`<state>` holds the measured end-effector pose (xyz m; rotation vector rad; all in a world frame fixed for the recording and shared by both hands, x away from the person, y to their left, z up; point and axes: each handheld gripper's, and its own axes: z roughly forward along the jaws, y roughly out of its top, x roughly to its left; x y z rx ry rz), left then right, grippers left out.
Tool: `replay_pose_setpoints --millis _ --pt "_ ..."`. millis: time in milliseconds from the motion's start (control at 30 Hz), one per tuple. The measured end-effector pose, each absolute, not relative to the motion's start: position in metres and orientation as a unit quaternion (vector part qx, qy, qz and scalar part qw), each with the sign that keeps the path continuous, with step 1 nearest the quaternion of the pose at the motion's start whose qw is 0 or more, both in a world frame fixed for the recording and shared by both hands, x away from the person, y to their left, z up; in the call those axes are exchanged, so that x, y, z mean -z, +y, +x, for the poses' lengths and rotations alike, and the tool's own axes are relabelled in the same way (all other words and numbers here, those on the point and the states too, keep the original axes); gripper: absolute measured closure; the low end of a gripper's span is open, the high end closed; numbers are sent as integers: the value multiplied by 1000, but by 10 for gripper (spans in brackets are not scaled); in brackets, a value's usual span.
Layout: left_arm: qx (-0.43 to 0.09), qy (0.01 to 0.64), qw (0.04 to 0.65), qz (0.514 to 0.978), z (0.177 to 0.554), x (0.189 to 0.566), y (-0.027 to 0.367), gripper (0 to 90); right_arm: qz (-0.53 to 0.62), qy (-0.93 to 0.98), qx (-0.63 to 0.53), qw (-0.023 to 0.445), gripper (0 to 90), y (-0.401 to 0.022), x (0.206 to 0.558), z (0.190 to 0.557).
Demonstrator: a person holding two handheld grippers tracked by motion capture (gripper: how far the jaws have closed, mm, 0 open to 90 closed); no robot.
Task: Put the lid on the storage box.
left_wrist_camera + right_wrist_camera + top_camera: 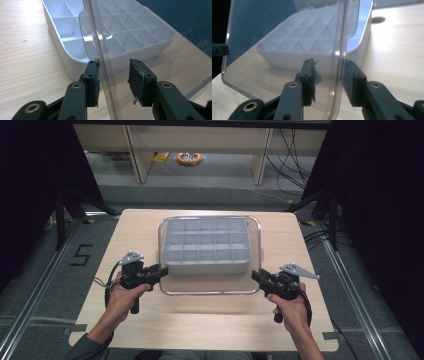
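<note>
Both my grippers straddle the clear lid's edges over the grey divided box.

My left gripper (113, 83) and right gripper (328, 83) stand open, each with one pad touching the clear lid (210, 287). The grey divided box (205, 247) sits mid-table (210, 325); floor tape reads "5".

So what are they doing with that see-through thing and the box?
A person holds a gripper in each hand. The left gripper and the right gripper each have their jaws open around an edge of the clear plastic lid, one at each near corner. The lid sits over a grey tray with many small compartments on the wooden table. The compartments look empty.
</note>
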<state>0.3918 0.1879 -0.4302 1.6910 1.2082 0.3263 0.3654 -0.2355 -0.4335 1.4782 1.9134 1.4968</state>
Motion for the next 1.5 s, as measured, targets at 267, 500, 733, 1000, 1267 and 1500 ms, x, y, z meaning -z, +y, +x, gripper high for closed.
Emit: replay_pose_setpoints --millis 267,500,733,1000,1267,1500 --pt "-128 518 497 685 424 423 188 611 521 658 -519 164 646 -230 417 399" --pt "-128 533 494 675 447 415 189 615 535 651 -514 162 643 -225 412 424" --pt "-134 543 487 670 467 407 191 613 540 649 -510 164 641 -219 406 447" --pt "-136 560 474 666 489 404 187 600 551 639 -511 167 634 -217 407 468" --pt "-130 569 464 667 497 411 188 591 563 635 -506 153 629 -214 417 474" --pt "-117 580 460 662 501 419 187 587 574 632 -501 143 620 -212 427 476"
